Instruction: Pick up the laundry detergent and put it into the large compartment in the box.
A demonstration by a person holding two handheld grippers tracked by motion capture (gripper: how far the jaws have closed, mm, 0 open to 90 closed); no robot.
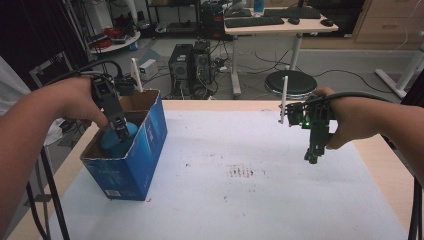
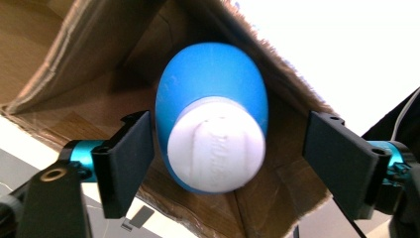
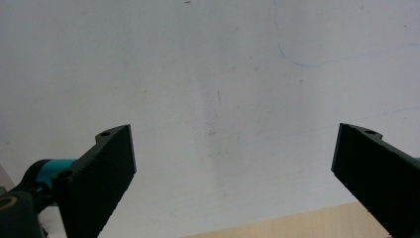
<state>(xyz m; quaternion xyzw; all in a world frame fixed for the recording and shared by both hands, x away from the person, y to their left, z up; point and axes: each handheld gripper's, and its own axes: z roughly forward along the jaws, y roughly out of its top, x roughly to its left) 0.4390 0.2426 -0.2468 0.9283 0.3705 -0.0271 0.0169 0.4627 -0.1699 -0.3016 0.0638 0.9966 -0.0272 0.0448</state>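
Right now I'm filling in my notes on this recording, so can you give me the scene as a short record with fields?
surface: table with a white cover
box: blue cardboard box, open top, at the table's left edge
in box: blue bottle with a white cap, cap facing up
left gripper: over the box, fingers apart on either side of the cap, the left one close beside the bottle, the right one clear of it
right gripper: above bare table at the right, open, nothing between its fingers
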